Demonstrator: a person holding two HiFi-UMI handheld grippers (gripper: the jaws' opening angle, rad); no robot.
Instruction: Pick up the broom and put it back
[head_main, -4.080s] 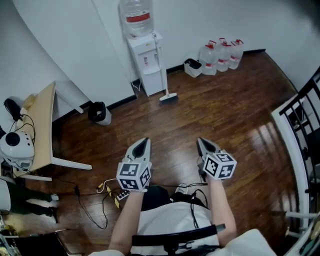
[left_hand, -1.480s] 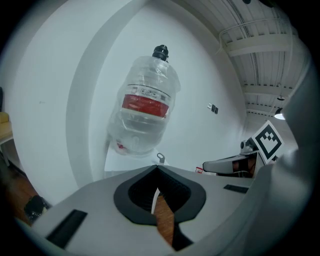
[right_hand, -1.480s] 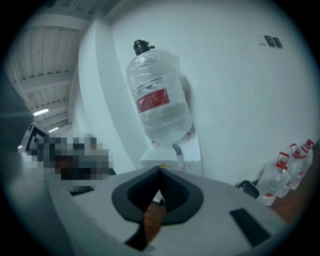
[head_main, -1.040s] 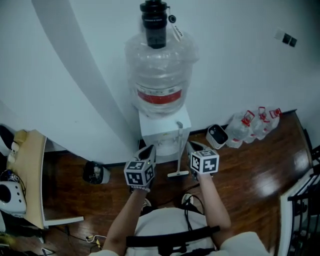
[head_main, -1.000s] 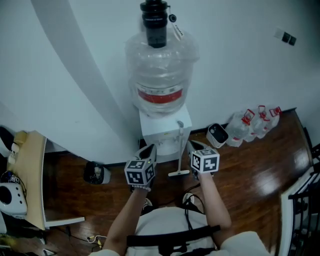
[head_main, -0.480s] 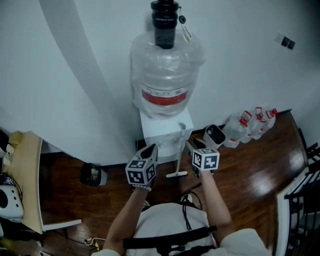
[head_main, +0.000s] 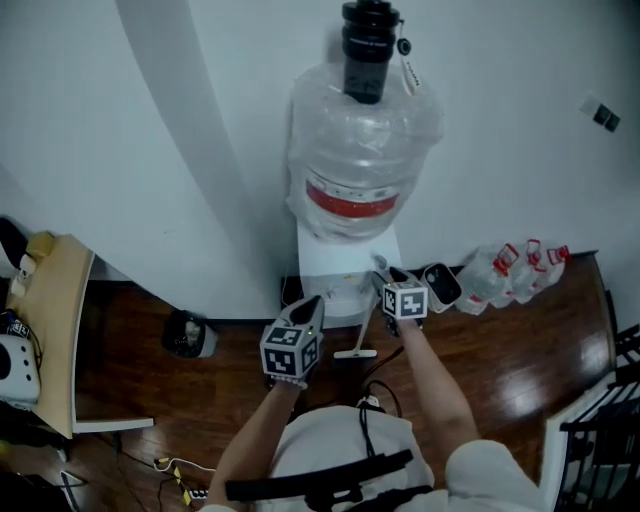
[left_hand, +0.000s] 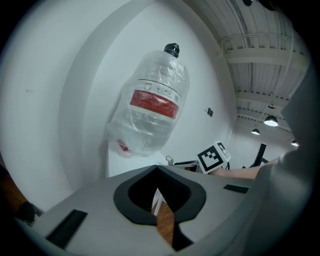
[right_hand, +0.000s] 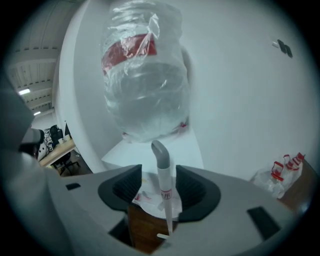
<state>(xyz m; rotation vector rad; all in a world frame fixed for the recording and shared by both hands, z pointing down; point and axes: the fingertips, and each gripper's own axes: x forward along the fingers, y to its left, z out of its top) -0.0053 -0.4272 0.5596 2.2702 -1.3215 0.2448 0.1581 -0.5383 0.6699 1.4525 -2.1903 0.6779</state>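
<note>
Nearest the person, the left gripper (left_hand: 159, 197) hangs idle with its jaws drawn together and nothing in them; only a sliver of wooden floor (head_main: 200, 400) shows through the slit. It has no part in the work at this point. Ahead of it and to its right, the right gripper (head_main: 388, 280) is released: its jaws have just been opening and now stand wide. The broom (right_hand: 163, 176) rises between them, its grey-capped white handle running up the middle of the gap with clear space on either side, so neither pad presses on it. Below that gripper the handle runs down to the broom head (head_main: 355, 353), which rests on the floor. Just beyond the jaws stands the white water dispenser (head_main: 335, 270), and the handle seems to lean against it (whether it actually touches cannot be told). Above and behind the gripper are the big water bottle (head_main: 362, 150) and the white wall (head_main: 150, 150). As a judgement, the task is at its very start. The gripper is placed around the handle, but the grasp is not yet made. The closing, the lift and the return are all left, and where the broom belongs is not shown.
</note>
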